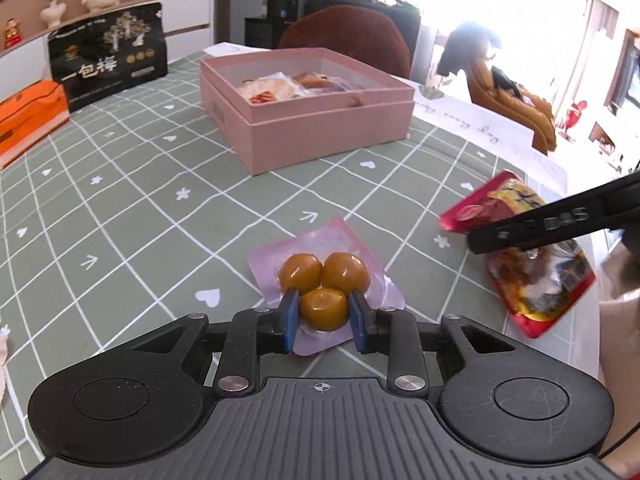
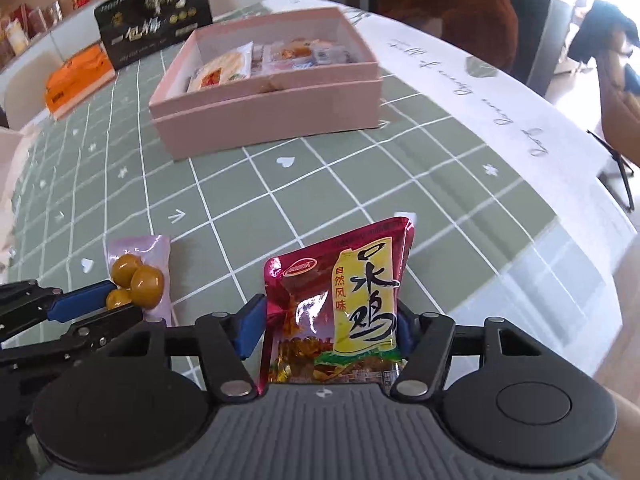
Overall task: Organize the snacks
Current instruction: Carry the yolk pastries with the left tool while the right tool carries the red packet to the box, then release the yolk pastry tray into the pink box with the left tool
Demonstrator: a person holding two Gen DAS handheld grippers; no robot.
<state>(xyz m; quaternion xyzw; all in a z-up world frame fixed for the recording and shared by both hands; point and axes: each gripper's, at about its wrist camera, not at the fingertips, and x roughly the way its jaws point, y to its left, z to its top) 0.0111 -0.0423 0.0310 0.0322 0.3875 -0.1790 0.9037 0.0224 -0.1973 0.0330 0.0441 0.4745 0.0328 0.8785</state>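
Each camera sits just behind its own fingers and looks forward and steeply down at the worktop (image 1: 132, 184), very near to it. The left wrist view has the pink box (image 1: 320, 128) in the upper middle of the frame; the right wrist view shows the same pink box (image 2: 272, 116) at upper middle. Both views share the black bag (image 1: 108, 56) at upper left.

right hand-held gripper (image 2: 326, 330) | clamps red snack packet (image 2: 340, 300) | pink box (image 2: 272, 120) beyond
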